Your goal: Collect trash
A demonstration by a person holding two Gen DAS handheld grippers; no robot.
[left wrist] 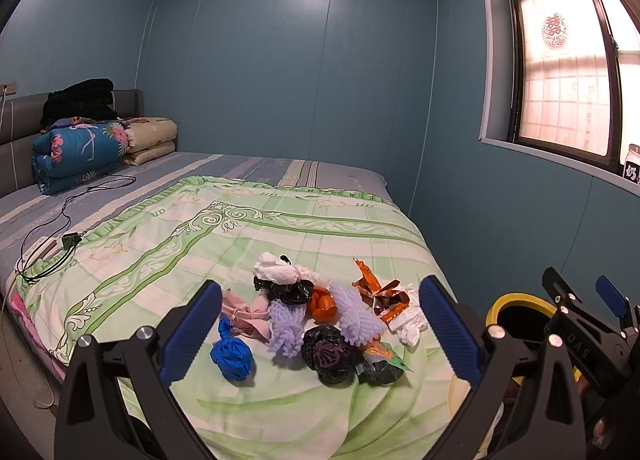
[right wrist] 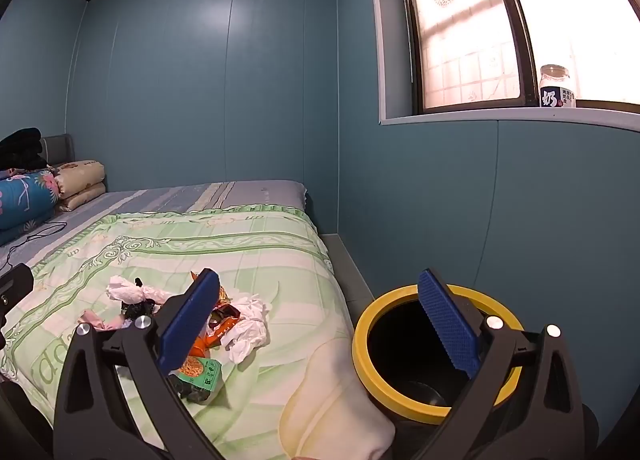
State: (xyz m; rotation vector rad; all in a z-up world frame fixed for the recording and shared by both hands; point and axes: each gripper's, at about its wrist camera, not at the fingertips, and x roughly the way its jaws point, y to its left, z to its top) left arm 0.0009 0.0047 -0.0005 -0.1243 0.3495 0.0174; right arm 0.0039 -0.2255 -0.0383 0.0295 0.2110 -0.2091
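Blue-padded left claw (left wrist: pixel 318 334) spread wide, empty, above green quilt (left wrist: pixel 240 244). Between its fingers, beyond the tips: trash pile (left wrist: pixel 316 320) on quilt — blue bag ball (left wrist: pixel 233 356), black bags, lilac foam nets, orange wrappers (left wrist: pixel 378 292), white tissue (left wrist: pixel 280 268). Right of pile, beside the bed: yellow-rimmed bin (right wrist: pixel 432 352), right claw (right wrist: pixel 320 328) spread, empty, one finger over bin mouth. Far beyond pile: folded bedding (left wrist: pixel 80 151) at headboard.
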